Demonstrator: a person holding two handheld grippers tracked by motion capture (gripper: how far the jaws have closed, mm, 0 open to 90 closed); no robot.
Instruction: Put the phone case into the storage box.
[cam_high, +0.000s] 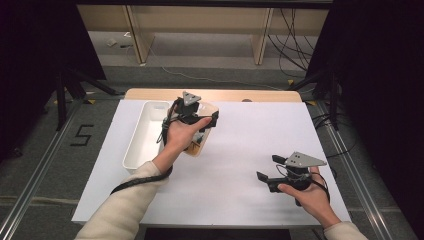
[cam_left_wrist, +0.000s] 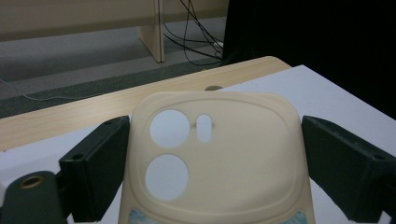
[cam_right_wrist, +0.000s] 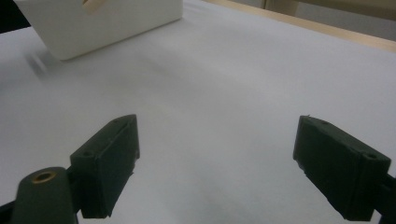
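A cream phone case (cam_left_wrist: 224, 163) with two round camera holes and a small slot sits between the jaws of my left gripper (cam_left_wrist: 215, 140), whose jaw tips press its two long edges. From above, my left gripper (cam_high: 196, 111) is at the far middle-left of the table, just right of the white bin, with the phone case (cam_high: 200, 144) showing under the hand. My right gripper (cam_high: 269, 167) is at the near right, low over the white sheet. In its own view my right gripper (cam_right_wrist: 217, 140) stands open with nothing between the jaws.
A long white bin (cam_high: 145, 135) lies at the left of the white table cover (cam_high: 250, 135); its corner (cam_right_wrist: 107, 18) shows far off in the right gripper view. A wooden table edge (cam_high: 235, 95) runs along the back, with cables on the floor beyond.
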